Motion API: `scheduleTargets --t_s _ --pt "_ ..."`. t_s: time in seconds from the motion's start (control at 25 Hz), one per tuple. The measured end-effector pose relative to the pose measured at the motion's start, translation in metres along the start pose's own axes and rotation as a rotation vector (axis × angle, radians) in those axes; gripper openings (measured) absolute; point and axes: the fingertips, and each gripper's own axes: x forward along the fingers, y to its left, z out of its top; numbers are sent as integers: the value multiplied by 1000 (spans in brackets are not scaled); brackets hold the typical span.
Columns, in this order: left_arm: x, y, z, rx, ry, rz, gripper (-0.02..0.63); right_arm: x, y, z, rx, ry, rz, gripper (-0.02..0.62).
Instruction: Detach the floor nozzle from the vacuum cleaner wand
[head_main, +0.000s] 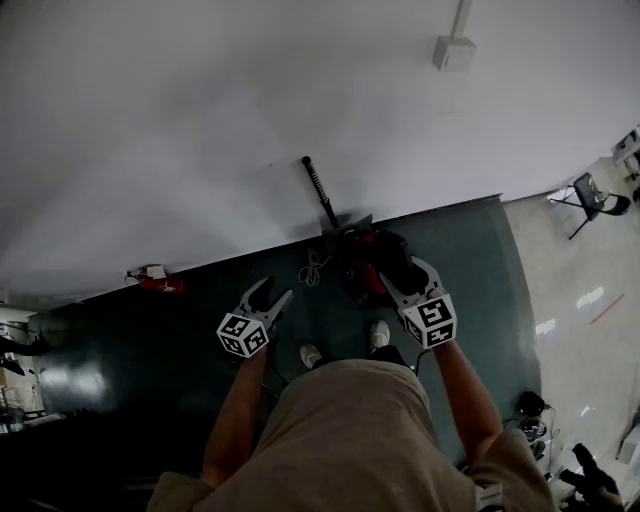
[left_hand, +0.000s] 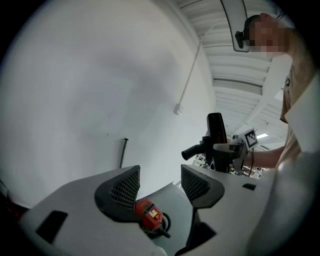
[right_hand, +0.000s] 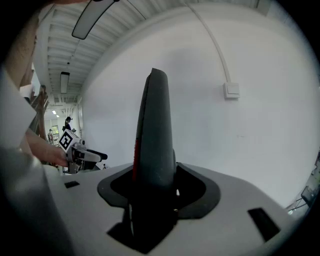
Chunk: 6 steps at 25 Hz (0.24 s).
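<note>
The vacuum cleaner (head_main: 365, 258) is red and black and stands on the dark floor by the white wall. My right gripper (head_main: 397, 270) is shut on its dark grey handle (right_hand: 155, 135), which rises upright between the jaws (right_hand: 155, 189). The left gripper view shows the same handle (left_hand: 216, 135) at the right, with the right gripper (left_hand: 235, 147) on it. A black ribbed rod (head_main: 320, 190) leans on the wall behind a grey part (head_main: 345, 226). My left gripper (head_main: 272, 292) hangs open and empty left of the vacuum (left_hand: 160, 187). Between its jaws, farther off, lies a red piece (left_hand: 150, 215).
A small red thing (head_main: 160, 283) lies on the floor at the left by the wall. A pale cord (head_main: 312, 268) lies coiled beside the vacuum. The person's shoes (head_main: 310, 355) stand just behind the grippers. A folding chair (head_main: 590, 197) is at the far right.
</note>
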Motion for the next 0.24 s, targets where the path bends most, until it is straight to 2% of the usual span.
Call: scheduleTargets --t_s 0.24 --pt "37 -33 -7 2 21 2 267 -20 -32 -3 67 -36 31 227"
